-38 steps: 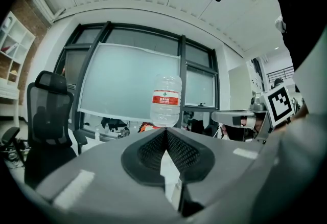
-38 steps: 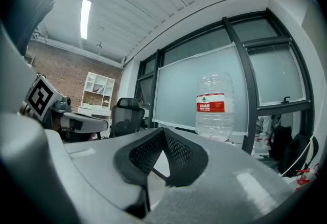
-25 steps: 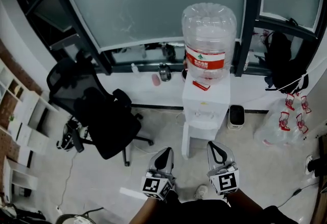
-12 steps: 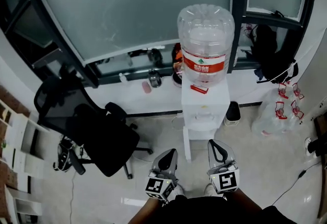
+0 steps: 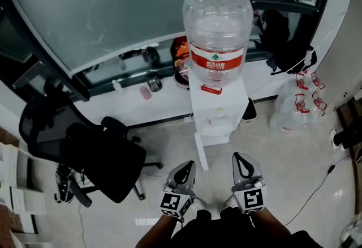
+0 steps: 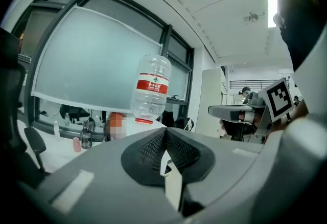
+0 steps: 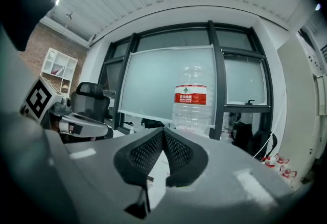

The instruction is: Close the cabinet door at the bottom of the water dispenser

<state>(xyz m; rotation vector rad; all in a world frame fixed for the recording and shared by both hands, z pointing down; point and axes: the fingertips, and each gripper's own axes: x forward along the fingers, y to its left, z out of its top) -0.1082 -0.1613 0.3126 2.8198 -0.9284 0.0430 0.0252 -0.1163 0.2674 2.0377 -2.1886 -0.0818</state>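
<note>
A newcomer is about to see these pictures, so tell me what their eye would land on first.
The big clear water bottle with its red label stands out first, upended on the white water dispenser at the middle of the head view. Left of it sits a black office chair. At the bottom edge the left claw and right claw point toward the dispenser, both shut and empty.

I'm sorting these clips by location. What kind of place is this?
Probably an office: a water dispenser with its large bottle, a black swivel chair and frosted glass panels in dark frames.
</note>
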